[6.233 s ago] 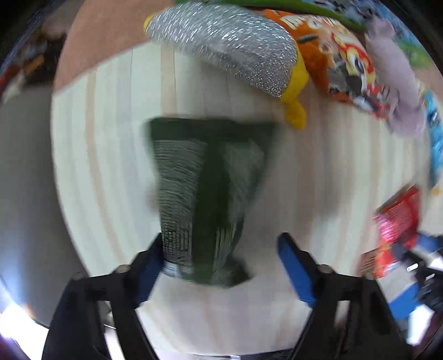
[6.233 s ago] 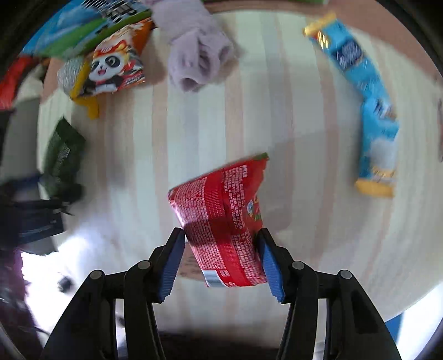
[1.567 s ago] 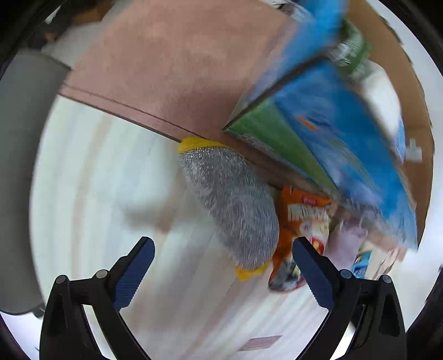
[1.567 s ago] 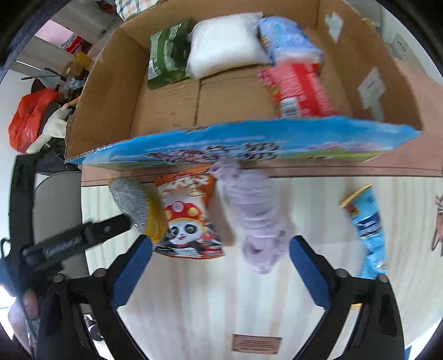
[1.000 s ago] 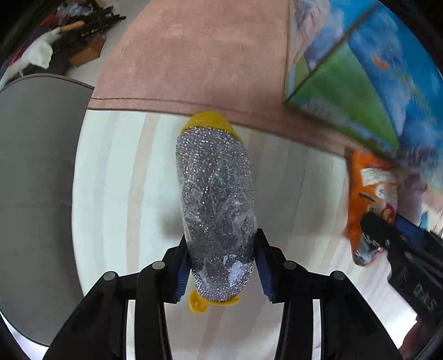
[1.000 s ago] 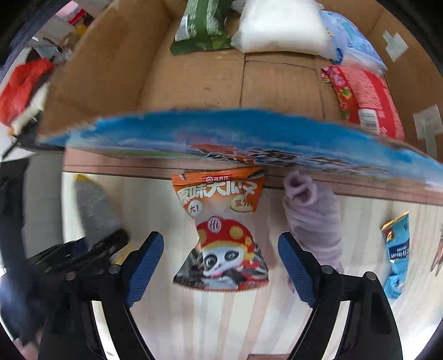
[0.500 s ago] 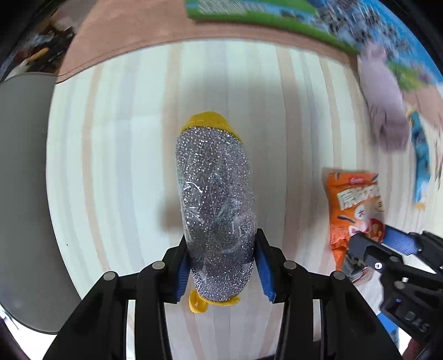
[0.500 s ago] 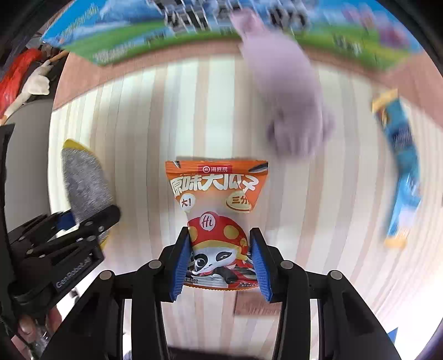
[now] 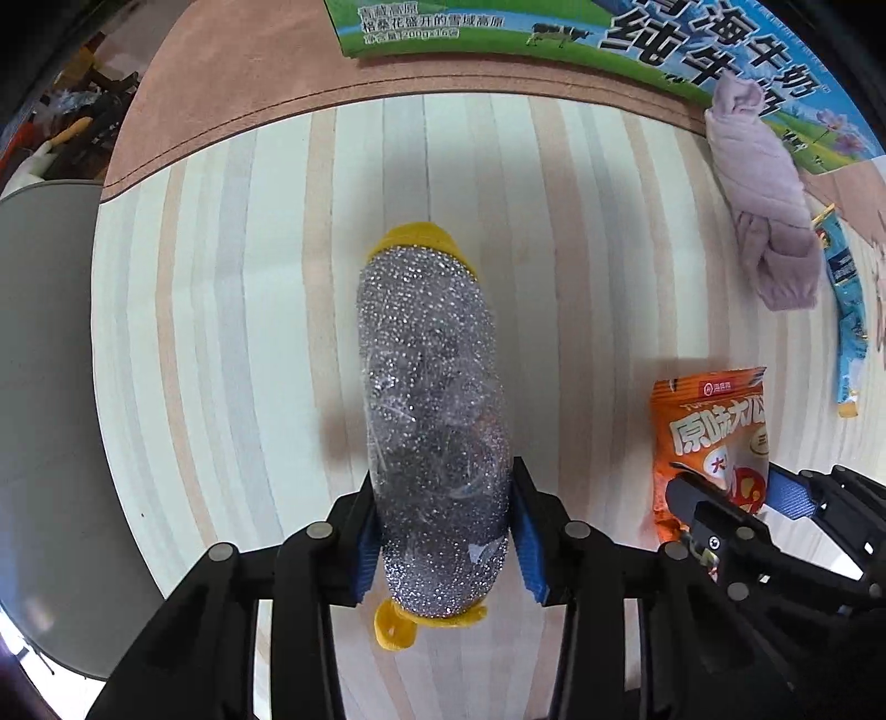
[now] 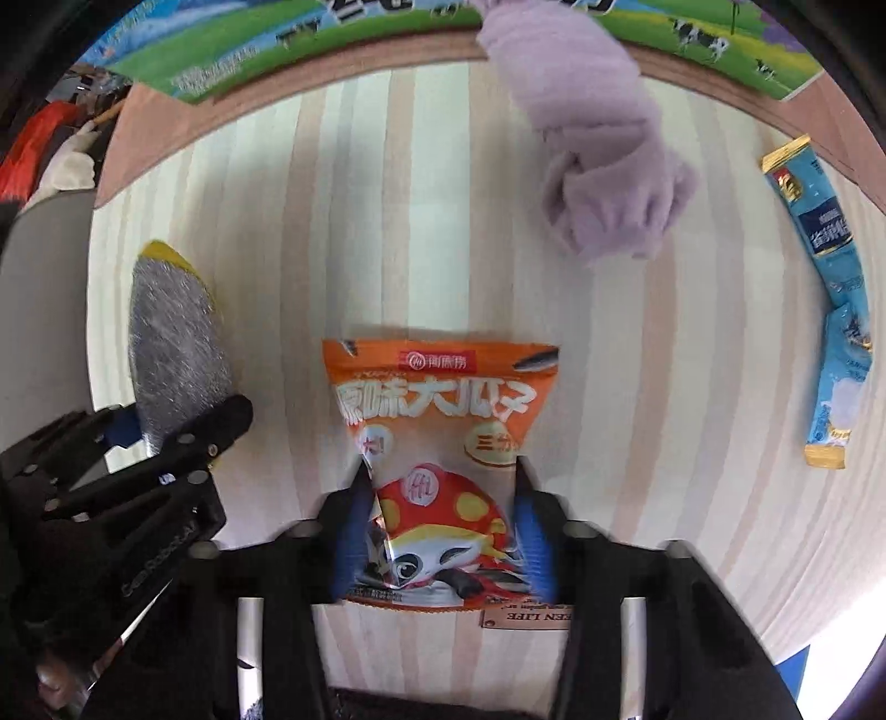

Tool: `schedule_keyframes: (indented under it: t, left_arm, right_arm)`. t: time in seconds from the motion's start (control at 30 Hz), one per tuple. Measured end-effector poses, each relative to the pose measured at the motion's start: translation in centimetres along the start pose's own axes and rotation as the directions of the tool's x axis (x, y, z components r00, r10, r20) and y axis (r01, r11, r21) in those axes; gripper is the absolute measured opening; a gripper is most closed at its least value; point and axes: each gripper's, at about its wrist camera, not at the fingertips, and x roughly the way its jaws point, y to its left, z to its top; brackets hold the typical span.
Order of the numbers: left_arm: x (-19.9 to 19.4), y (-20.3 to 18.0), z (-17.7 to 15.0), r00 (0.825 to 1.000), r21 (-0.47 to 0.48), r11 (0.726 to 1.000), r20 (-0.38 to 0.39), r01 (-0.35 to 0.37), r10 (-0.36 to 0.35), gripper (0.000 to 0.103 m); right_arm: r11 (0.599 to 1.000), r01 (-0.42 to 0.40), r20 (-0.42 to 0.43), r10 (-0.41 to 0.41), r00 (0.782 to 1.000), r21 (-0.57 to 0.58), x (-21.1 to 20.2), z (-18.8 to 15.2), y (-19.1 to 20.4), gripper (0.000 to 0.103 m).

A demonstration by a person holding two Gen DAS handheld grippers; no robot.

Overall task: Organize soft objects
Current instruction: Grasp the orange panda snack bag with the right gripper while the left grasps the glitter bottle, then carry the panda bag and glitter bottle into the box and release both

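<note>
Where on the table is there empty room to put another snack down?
Bare wood lies between the silver scrubber and the orange snack bag, and between that bag and the blue packet. It is crowded at the far edge, where the purple cloth lies against the milk box.

A pale wooden tabletop (image 9: 232, 310) with lengthwise stripes of lighter and pinkish boards fills both views. Its far edge is bordered by a reddish-brown band (image 9: 232, 72). A grey chair seat (image 9: 44, 387) is seen at the table's left side. Cluttered items (image 10: 50, 144), too blurred to identify, are seen beyond it.
</note>
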Motion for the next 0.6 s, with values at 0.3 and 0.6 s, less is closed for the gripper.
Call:
schedule_keyframes:
  t: [0.3, 0.6]
  left_arm:
    - [-13.8, -0.5, 1.1, 0.963, 0.029, 0.988, 0.222, 0.153, -0.155, 0.037]
    - [-22.2, -1.2, 16.2, 0.933, 0.075, 0.974, 0.280, 0.214, -0.227, 0.037]
  right_arm:
    - [0.992, -0.125, 0.144, 0.125, 0.982, -0.003, -9.1, -2.1, -0.3, 0.040]
    - [0.984, -0.179, 0.375, 0.174, 0.910, -0.023, -22.8, 6.4, -2.7, 0.040]
